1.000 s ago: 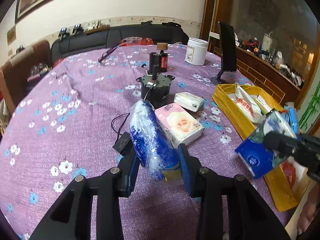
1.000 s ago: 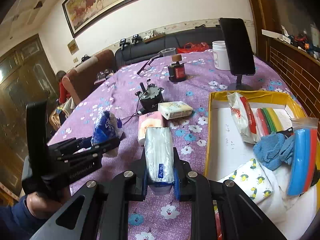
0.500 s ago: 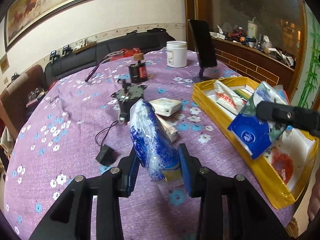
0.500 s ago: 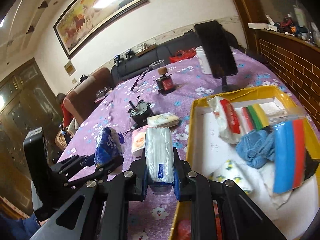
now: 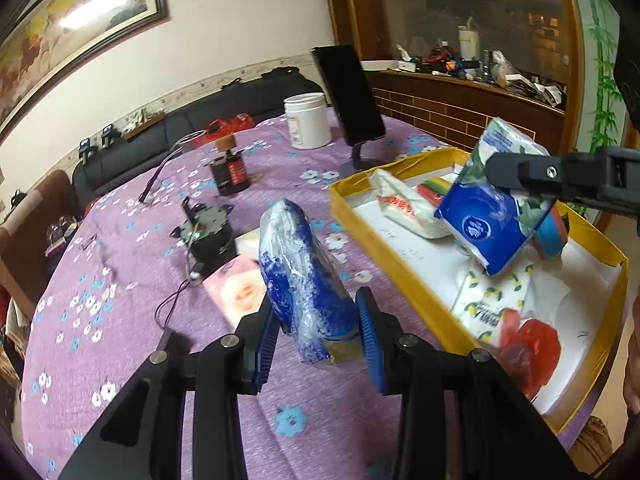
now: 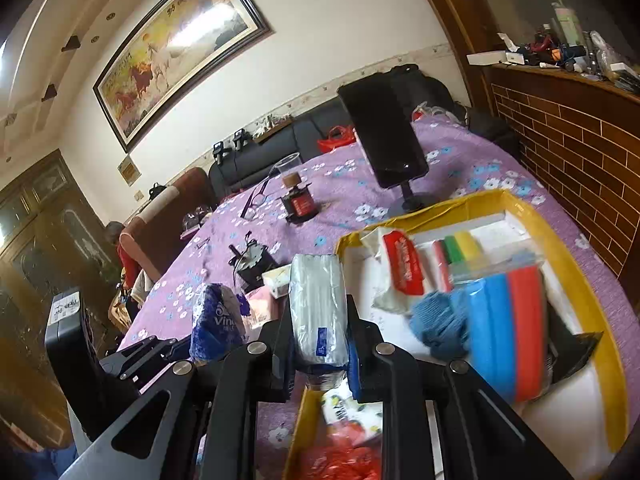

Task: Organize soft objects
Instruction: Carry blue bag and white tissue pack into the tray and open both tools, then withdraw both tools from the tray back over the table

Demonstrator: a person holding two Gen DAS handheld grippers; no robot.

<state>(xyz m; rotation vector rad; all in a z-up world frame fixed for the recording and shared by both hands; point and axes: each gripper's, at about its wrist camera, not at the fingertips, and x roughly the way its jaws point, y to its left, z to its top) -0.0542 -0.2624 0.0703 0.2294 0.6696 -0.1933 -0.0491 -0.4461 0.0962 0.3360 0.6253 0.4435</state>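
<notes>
Carried rightward since a second ago: both tissue packs, now nearer the yellow tray (image 5: 400, 264). Left tongs (image 5: 316, 336) clamped on a crinkly blue-and-white tissue pack (image 5: 304, 280), held tilted above the table (image 5: 120, 264) just left of the tray's rim. Right tongs (image 6: 320, 344) pinched tight on a glossy, flat blue tissue pack (image 5: 492, 216), hanging over the tray's contents. Inside the tray: red-printed wipes pack (image 6: 400, 268), blue knitted cloth (image 6: 440, 320), striped sponges (image 6: 508, 320). On the purple flowered tablecloth: pink tissue packet (image 5: 236, 288), black motor part (image 5: 208, 232), white jar (image 5: 308, 120), phone on stand (image 5: 352, 96). Behind: dark sofa (image 5: 180, 128), framed horse painting (image 6: 176, 44), brick-faced counter (image 6: 568, 128).
</notes>
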